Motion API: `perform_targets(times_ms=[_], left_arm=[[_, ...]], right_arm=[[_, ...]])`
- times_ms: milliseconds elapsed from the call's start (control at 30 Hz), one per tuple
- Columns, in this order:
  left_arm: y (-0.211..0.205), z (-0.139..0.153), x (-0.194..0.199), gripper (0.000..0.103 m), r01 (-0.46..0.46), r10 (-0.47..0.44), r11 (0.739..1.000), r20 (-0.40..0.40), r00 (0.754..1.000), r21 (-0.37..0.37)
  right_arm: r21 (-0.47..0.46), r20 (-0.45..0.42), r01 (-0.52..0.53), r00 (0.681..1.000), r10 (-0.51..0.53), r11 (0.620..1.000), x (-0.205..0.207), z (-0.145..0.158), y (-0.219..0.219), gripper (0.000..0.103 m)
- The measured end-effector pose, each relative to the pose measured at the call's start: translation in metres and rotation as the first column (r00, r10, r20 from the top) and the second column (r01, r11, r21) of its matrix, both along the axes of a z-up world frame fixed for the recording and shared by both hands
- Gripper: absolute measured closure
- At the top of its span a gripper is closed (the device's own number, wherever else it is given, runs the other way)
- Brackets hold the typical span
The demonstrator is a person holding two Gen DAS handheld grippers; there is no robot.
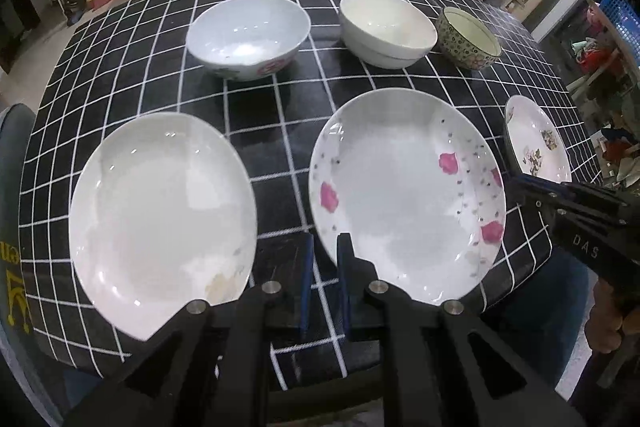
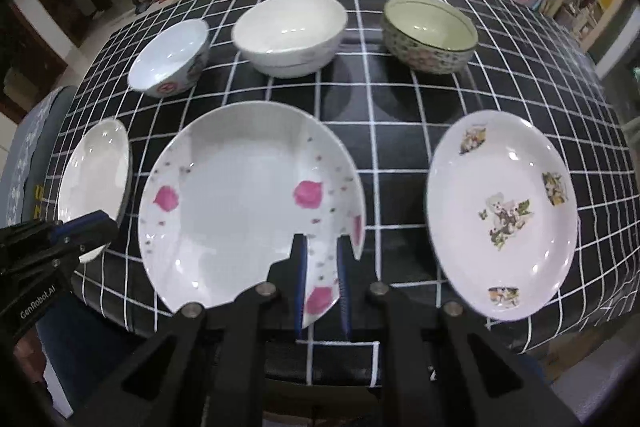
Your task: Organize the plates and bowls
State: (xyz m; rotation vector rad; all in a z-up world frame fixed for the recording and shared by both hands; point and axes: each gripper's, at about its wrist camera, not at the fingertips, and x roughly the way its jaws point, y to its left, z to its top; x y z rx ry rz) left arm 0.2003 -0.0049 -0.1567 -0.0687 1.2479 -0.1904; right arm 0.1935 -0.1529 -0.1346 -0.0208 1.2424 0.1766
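On a black tablecloth [image 1: 132, 67] gridded in white sit a plain white plate [image 1: 160, 219], a pink-flowered plate [image 1: 404, 195] and a floral-patterned bowl [image 2: 430, 33].
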Motion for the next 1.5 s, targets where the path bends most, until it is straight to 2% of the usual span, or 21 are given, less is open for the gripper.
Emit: perform_targets(times_ms=[200, 333, 367, 400, 567, 667, 733, 833, 933, 1200, 1500], left_arm=[[-0.008, -0.012, 0.018, 0.093, 0.004, -0.004, 1.0, -0.026, 1.0, 0.005], [-0.012, -0.024, 0.028, 0.092, 0.004, -0.004, 1.0, -0.043, 0.999, 0.018], [-0.012, -0.024, 0.03, 0.088, 0.001, -0.001, 1.0, -0.029, 1.0, 0.025], [-0.011, -0.025, 0.032, 0.083, 0.002, -0.002, 1.0, -0.025, 1.0, 0.031], [-0.009, -0.037, 0.043, 0.082, 0.003, -0.001, 1.0, -0.052, 0.999, 0.027], [-0.009, -0.045, 0.046, 0.084, 0.005, -0.004, 1.0, -0.07, 0.998, 0.01], [-0.008, -0.047, 0.046, 0.089, 0.003, -0.003, 1.0, -0.077, 0.997, 0.005], [-0.008, -0.051, 0.043, 0.09, -0.007, 0.006, 1.0, -0.084, 0.996, -0.004], [-0.01, -0.051, 0.041, 0.092, -0.013, 0.012, 1.0, -0.078, 0.997, -0.009], [-0.013, -0.049, 0.036, 0.092, 0.006, -0.005, 1.0, -0.071, 0.997, 0.017], [-0.005, -0.042, 0.021, 0.092, 0.002, 0.0, 1.0, -0.061, 0.998, 0.028]], right_arm=[[0.022, -0.035, 0.009, 0.999, -0.008, 1.0, 0.018, -0.012, -0.014, 0.082], [0.025, -0.051, 0.019, 0.999, -0.017, 1.0, 0.029, -0.019, -0.018, 0.072], [0.024, -0.054, 0.022, 0.998, -0.021, 0.999, 0.032, -0.021, -0.019, 0.07], [0.019, -0.059, 0.023, 0.998, -0.022, 1.0, 0.035, -0.024, -0.02, 0.07], [0.02, -0.074, 0.02, 0.997, -0.018, 1.0, 0.043, -0.034, -0.019, 0.07], [0.009, -0.076, 0.002, 0.997, -0.002, 1.0, 0.042, -0.037, -0.016, 0.071], [-0.003, -0.077, 0.001, 0.997, -0.001, 1.0, 0.04, -0.04, -0.014, 0.071], [-0.008, -0.09, -0.009, 0.996, 0.008, 1.0, 0.035, -0.044, -0.012, 0.077], [0.009, -0.097, -0.008, 0.995, 0.009, 1.0, 0.029, -0.046, -0.012, 0.083], [-0.014, -0.099, 0.008, 0.995, -0.01, 1.0, 0.025, -0.044, -0.01, 0.082], [0.039, -0.108, 0.05, 0.993, -0.045, 0.998, 0.022, -0.041, -0.005, 0.081]])
